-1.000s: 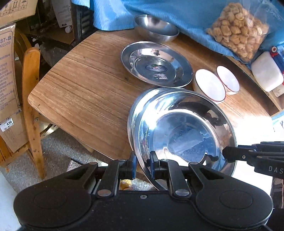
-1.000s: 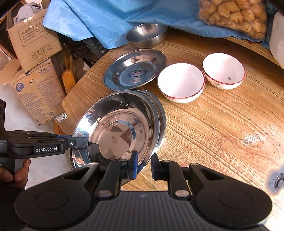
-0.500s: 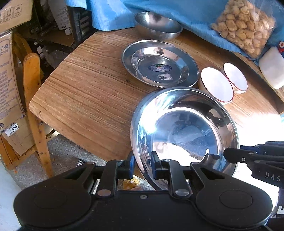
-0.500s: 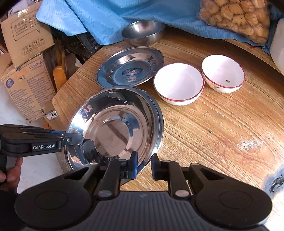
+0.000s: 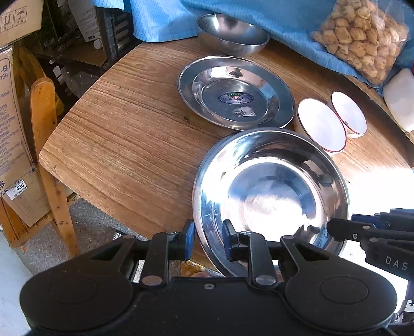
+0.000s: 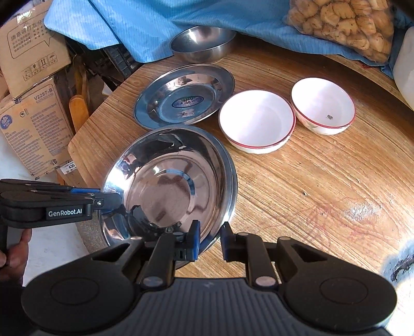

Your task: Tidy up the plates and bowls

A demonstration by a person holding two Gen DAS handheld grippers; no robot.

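Note:
A shiny steel plate (image 5: 269,191) lies nested on another one at the near edge of the wooden table (image 5: 124,134). My left gripper (image 5: 205,240) straddles its near rim; the jaws are opening and a gap shows beside the rim. My right gripper (image 6: 209,240) straddles the same plate (image 6: 165,186) at its near right rim, jaws also opening, with wood showing between rim and pad. Farther back lie a steel plate with a sticker (image 5: 235,93), a steel bowl (image 5: 230,33) and two white red-rimmed bowls (image 6: 256,119) (image 6: 323,103).
A blue cloth (image 5: 165,18) and a bag of snacks (image 5: 359,36) cover the table's far side, with a white container (image 5: 399,98) at the right. A wooden chair (image 5: 44,124) and cardboard boxes (image 6: 33,116) stand off the left edge. A hand (image 6: 13,256) holds the left gripper.
The upper plate, earlier offset and tilted over the lower one, has settled down nested on it. Both grippers' jaws have widened around its rim.

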